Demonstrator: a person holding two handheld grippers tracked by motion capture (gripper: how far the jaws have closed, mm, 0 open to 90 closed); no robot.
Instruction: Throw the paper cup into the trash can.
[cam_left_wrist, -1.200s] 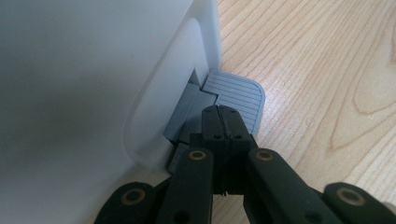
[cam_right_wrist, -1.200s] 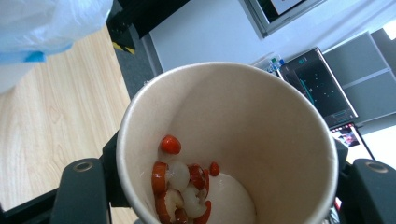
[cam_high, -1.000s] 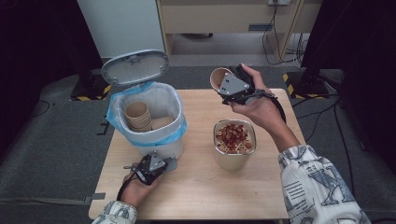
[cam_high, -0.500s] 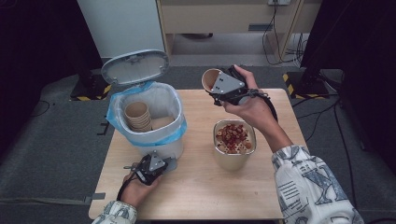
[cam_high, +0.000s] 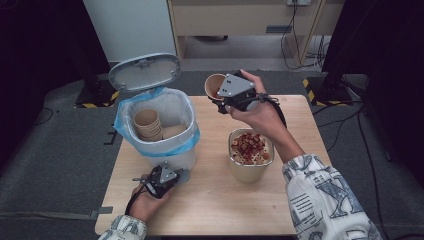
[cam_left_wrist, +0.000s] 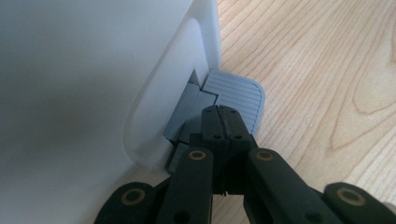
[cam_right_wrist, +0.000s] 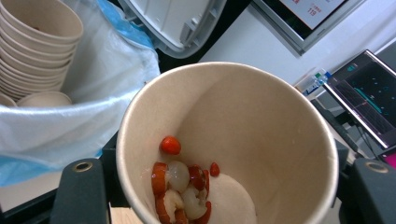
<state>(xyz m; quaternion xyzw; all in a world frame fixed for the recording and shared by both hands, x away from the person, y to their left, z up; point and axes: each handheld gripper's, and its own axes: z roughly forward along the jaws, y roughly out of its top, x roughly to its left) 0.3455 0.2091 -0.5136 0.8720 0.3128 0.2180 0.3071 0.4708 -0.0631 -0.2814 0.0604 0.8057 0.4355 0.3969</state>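
Paper cup (cam_high: 214, 85), light, crushable, with loose scraps inside, is clamped across its wall by my right gripper (cam_high: 226, 98); my left gripper (cam_high: 172, 176), clenched empty, presses the bin pedal (cam_left_wrist: 236, 95).

One bin (cam_high: 165, 150), two tongs, one held cup (cam_high: 214, 85) (others stacked).

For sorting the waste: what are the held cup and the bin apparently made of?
The tan round cup looks like matte paper: fibrous wall, rolled rim. The white bin with a grey lid looks like smooth, slightly translucent plastic, lined with a thin blue film bag.
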